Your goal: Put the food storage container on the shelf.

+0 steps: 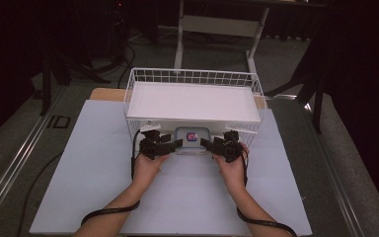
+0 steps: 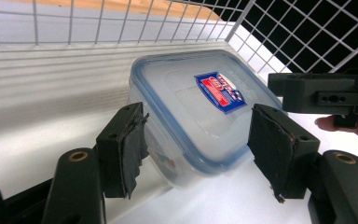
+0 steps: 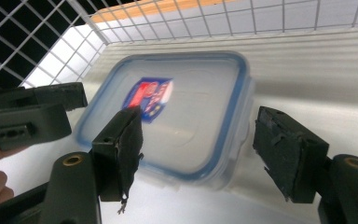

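Currently both the left gripper and right gripper are spread around the container at lower centre, unpinched, so it could be tipped or dropped if lifted.

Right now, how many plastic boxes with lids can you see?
1. The plastic box sits at the front of the white wire basket, between the left gripper and right gripper. Others may hide under the shelf.

— What carried everything?
— A table with a pale lavender-white top.
— And what stood directly on it?
— A white wire basket rack sat at the far side, topped by a white tray. A clear lidded plastic container with a blue seal lay on the tabletop under that rack.
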The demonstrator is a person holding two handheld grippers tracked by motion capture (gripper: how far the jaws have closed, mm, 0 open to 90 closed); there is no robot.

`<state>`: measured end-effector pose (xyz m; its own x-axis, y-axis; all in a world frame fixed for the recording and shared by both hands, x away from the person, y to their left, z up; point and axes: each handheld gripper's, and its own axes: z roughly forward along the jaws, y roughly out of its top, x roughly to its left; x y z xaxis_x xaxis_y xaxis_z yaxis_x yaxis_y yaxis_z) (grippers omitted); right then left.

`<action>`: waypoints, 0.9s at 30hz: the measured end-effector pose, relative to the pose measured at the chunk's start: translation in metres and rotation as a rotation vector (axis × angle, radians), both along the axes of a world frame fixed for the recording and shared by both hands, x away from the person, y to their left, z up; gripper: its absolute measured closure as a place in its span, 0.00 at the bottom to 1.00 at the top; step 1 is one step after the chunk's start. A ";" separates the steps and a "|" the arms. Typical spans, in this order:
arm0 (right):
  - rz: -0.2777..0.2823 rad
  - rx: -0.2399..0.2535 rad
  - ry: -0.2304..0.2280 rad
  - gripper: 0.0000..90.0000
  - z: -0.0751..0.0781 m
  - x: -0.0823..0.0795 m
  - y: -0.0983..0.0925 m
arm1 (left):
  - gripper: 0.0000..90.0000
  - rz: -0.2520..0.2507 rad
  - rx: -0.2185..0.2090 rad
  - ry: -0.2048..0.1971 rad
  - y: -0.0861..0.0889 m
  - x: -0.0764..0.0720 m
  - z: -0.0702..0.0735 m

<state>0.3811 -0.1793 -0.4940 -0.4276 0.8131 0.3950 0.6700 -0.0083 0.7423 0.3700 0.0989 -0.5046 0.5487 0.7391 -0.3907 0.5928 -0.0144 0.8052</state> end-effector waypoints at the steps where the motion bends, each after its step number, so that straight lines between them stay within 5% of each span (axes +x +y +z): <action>1: 0.011 -0.010 -0.016 0.37 0.002 -0.003 0.001 | 0.42 -0.009 0.004 -0.004 0.001 -0.003 0.001; 9: 0.029 -0.083 -0.065 0.37 0.013 -0.025 0.005 | 0.35 -0.057 -0.020 0.009 0.010 -0.030 0.002; 13: 0.058 -0.106 -0.064 0.39 0.016 -0.035 0.009 | 0.35 -0.078 0.020 -0.007 0.010 -0.043 0.009; 17: 0.080 -0.116 -0.065 0.48 0.017 -0.046 0.016 | 0.30 -0.130 -0.016 -0.026 0.013 -0.056 0.016; 24: 0.119 -0.128 -0.067 0.60 0.010 -0.060 0.026 | 0.16 -0.165 -0.008 -0.074 0.021 -0.080 0.017; 26: 0.126 -0.137 -0.055 0.64 0.006 -0.061 0.028 | 0.00 -0.163 -0.002 -0.065 0.024 -0.084 0.015; 27: 0.126 -0.144 -0.047 0.66 0.003 -0.061 0.029 | 0.00 -0.167 0.005 -0.058 0.026 -0.087 0.013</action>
<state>0.3206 -0.1503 -0.4907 -0.5450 0.7985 0.2559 0.6237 0.1821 0.7602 0.2832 0.1249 -0.4912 0.6859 0.6374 -0.3511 0.5340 -0.1131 0.8379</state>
